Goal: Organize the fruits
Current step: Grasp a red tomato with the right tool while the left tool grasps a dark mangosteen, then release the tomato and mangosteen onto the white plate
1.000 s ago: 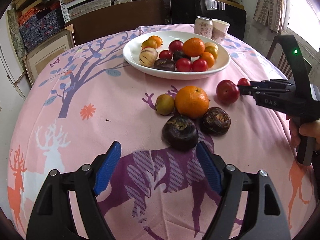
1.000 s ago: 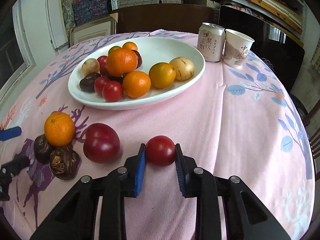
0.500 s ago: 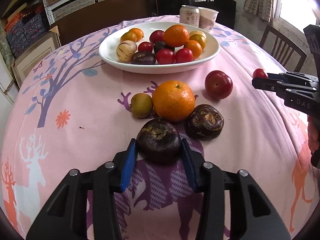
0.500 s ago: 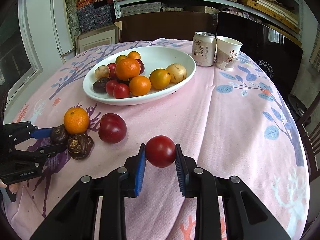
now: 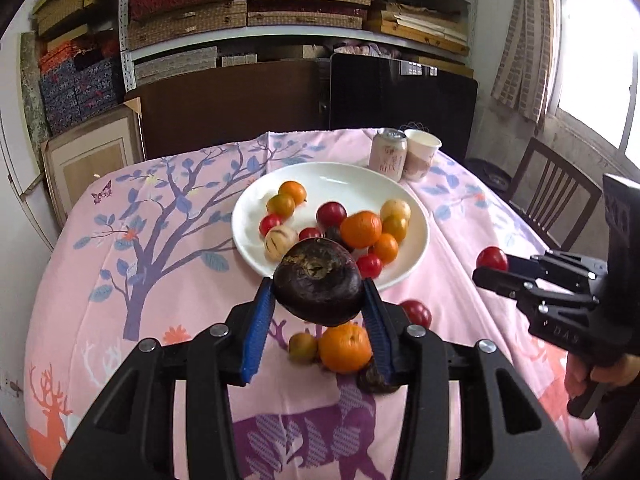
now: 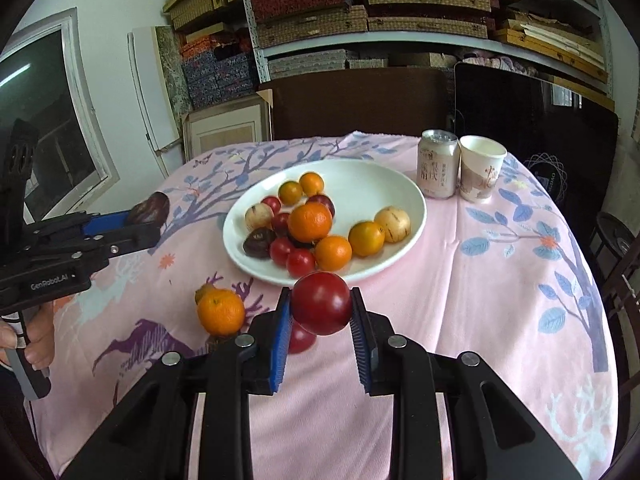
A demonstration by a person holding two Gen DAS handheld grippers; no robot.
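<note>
Aloft, dark fruit (image 5: 319, 281) in left hand-held gripper (image 5: 319, 312)

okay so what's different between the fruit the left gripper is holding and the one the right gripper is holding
The dark fruit in the left gripper is blackish purple, rough-skinned and flattened, with a scarred patch on top. The red fruit in the right gripper is glossy, smooth and round. The dark fruit looks the bulkier of the two, spreading its fingers wider. Both are clamped between blue pads and held above the tablecloth, short of the white plate.
</note>
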